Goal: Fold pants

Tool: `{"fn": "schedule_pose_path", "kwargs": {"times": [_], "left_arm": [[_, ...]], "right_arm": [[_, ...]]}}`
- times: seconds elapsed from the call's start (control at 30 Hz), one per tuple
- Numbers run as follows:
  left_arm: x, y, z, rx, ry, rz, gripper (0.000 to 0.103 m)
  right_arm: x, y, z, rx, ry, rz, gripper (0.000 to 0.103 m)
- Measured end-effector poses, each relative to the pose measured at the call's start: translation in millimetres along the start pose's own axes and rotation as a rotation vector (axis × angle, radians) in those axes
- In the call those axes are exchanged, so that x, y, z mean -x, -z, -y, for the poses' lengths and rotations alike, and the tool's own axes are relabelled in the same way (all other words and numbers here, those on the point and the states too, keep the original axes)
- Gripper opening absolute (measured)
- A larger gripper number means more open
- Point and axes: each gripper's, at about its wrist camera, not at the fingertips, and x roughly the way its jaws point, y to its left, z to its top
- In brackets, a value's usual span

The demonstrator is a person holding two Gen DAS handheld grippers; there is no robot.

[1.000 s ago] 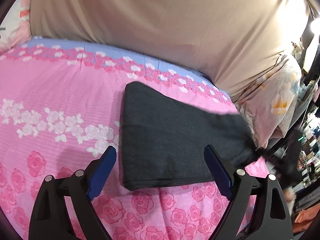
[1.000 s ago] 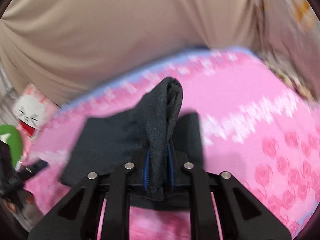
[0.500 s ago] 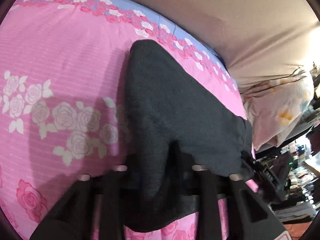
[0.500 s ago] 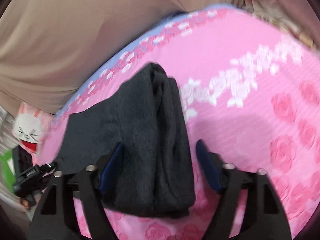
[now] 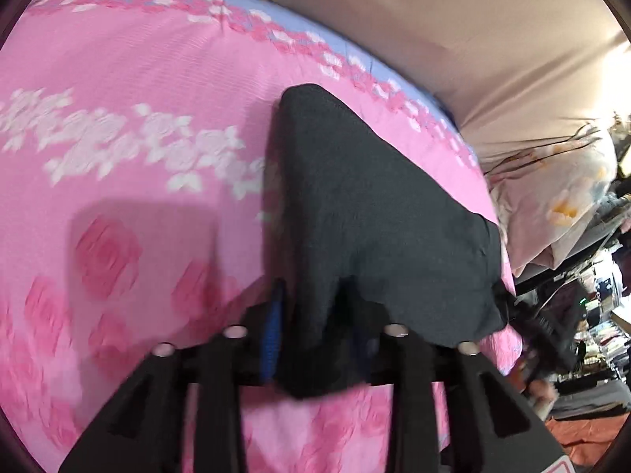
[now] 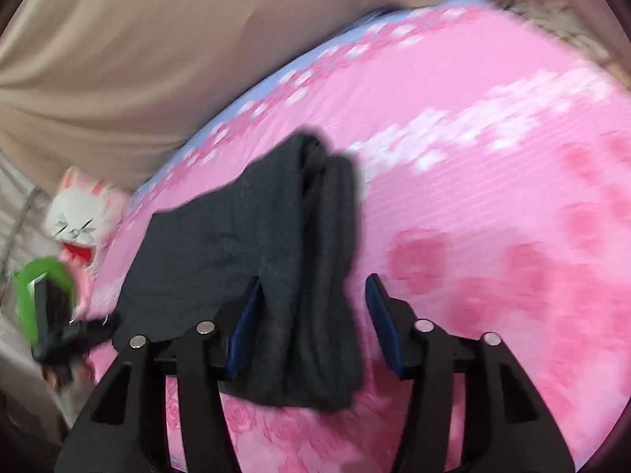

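- Pants (image 5: 378,213): dark grey, already gathered into a compact folded stack lying on the pink rose-print bed (image 5: 130,90); several layers show along the stack's right edge in the right wrist view (image 6: 315,260).
- Progress, as a judgement: folding looks nearly complete; what appears left is letting go and perhaps flattening the near end, which stands slightly bunched.
- Left gripper (image 5: 319,339): its fingers are opening with the near end of the stack between them; the blue pad on one side sits against the cloth, the other pad is hidden behind a fold, so no firm clamp can be confirmed.
- Right gripper (image 6: 315,323): its fingers are opening, the stack's end between them, with a clear gap at the right pad.
- Edges: the stack lies toward the bed's far blue-bordered edge, near the beige curtain (image 5: 414,19).
- Open room: wide bare bedding on the stack's outer side in each view.
- Obstacles: a plush toy (image 6: 83,228) and a floral pillow (image 5: 552,205) lie off the stack's ends, apart from it.
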Motion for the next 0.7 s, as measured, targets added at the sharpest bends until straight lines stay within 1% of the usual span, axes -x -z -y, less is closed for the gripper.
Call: {"fn": "schedule_pose_path", "kwargs": {"times": [0.03,0.07,0.1,0.17,0.2,0.23,0.27,0.3,0.33,0.37,0.4,0.47,0.5,0.53,0.57,0.63,0.7], "left_arm": [[8,7,1,-0.006,0.012,0.028,0.048],[13,11,3,-0.02,0.036,0.047,0.055],[14,15,8,-0.041,0.057,0.047,0.057],[8,18,17,-0.07,0.059,0.029,0.057],[1,20,18,-0.087,0.026,0.016,0.051],[-5,20,18,-0.092,0.005,0.006,0.047],[-6,21,15,-0.092,-0.003,0.012,0.044],[-4,22,12,-0.088,0.01,0.016,0.042],[-3,23,9,-0.08,0.021,0.013,0.041],[-1,24,2,-0.066,0.037,0.009,0.041],[0,25,-4,-0.053,0.056,0.005,0.043],[2,26,-14,-0.042,0.109,0.013,0.043],[3,27,-18,-0.043,0.13,0.02,0.042],[3,29,-21,-0.036,0.14,0.026,0.042],[3,30,-23,-0.033,0.154,0.033,0.041],[4,30,-25,-0.03,0.171,0.041,0.041],[6,29,-23,-0.027,0.161,0.044,0.042]], "right_arm": [[12,-6,-11,0.046,0.02,0.035,0.052],[21,-12,-25,0.083,0.003,0.052,0.052],[27,-19,-47,0.13,-0.057,0.06,0.052],[24,-27,-89,0.21,-0.147,0.047,0.047],[13,-28,-124,0.283,-0.194,0.019,0.039],[1,-26,-151,0.34,-0.222,-0.008,0.032],[-12,-23,-173,0.387,-0.24,-0.032,0.028],[-36,-18,-202,0.447,-0.251,-0.075,0.02],[-58,-16,-224,0.484,-0.247,-0.111,0.017],[-76,-16,-238,0.507,-0.237,-0.135,0.017],[-103,-14,-255,0.538,-0.209,-0.165,0.017],[-152,-9,-274,0.548,-0.163,-0.253,0.017],[-185,-7,-274,0.542,-0.11,-0.297,0.015],[-194,-8,-274,0.534,-0.126,-0.244,0.015],[-196,-9,-276,0.539,-0.119,-0.251,0.015],[-195,-14,-276,0.506,-0.119,-0.25,0.014],[-182,-16,-268,0.475,-0.134,-0.225,0.014]]}}
